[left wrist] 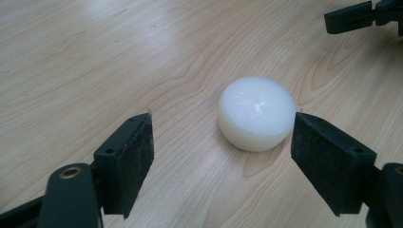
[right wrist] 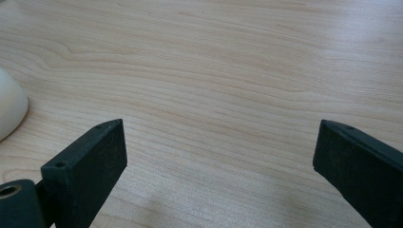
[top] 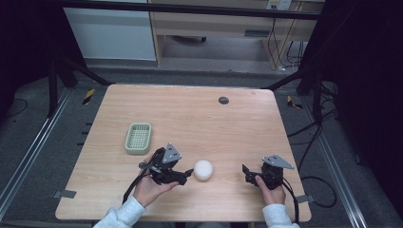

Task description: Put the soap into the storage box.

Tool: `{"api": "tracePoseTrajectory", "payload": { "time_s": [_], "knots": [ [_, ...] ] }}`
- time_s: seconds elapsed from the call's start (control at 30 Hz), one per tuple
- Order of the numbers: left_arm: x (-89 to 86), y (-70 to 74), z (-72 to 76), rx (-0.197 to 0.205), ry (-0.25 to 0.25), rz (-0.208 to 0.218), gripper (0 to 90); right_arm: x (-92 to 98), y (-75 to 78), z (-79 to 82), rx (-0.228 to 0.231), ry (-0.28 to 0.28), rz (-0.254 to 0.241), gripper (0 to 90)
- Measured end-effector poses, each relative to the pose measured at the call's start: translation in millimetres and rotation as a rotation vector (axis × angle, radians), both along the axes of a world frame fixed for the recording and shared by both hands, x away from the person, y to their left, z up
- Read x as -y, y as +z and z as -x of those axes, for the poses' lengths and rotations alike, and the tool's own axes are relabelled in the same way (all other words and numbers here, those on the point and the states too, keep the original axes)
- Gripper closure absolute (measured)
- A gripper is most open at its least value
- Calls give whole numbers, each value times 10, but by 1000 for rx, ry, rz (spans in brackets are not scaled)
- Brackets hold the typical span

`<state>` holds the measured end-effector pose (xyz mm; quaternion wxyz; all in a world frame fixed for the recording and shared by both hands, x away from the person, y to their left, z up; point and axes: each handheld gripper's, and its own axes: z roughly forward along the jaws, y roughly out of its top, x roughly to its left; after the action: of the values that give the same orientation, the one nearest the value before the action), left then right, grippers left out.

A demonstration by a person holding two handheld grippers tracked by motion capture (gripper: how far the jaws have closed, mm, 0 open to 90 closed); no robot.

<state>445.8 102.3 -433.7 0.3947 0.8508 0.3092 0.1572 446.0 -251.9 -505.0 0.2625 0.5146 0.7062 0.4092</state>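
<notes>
**Left tongs open around white puck on counter**

The puck [top: 203, 169] — a white, round, flat-topped piece — lies on the wooden counter [top: 199, 118], near the front edge and roughly midway across. It rests flat on its base.

The left tongs [top: 186, 174] sit low over the counter just left of the puck, held in the left hand [top: 151, 186]. In the left gripper view the jaws stand wide apart, and the puck [left wrist: 256, 113] lies ahead of them, closer to the right-hand jaw than to the other. Neither pad touches it; the tongs hold nothing.

The right tongs [top: 245, 172] sit to the right of the puck, apart from it, held in the right hand [top: 270, 187]. Their jaws point toward the puck. In the right gripper view the jaws are spread wide over bare wood and grip nothing — the puck's edge [right wrist: 10, 109] appears at the far left of that view.

A green basket [top: 138, 138] stands on the counter, behind and to the left of the left tongs, well apart from the puck.
</notes>
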Motion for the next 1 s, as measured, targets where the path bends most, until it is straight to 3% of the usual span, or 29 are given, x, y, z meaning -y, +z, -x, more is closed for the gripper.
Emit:
{"api": "tracePoseTrajectory", "payload": {
  "time_s": [0.4,1.0],
  "knots": [
    [201,-37,-60,-23,-28,-21,219,0,3,-1,3,2,0,43],
    [357,-115,-119,-48,-41,-47,204,-8,8,3,-3,10,-6,43]
  ]
}}
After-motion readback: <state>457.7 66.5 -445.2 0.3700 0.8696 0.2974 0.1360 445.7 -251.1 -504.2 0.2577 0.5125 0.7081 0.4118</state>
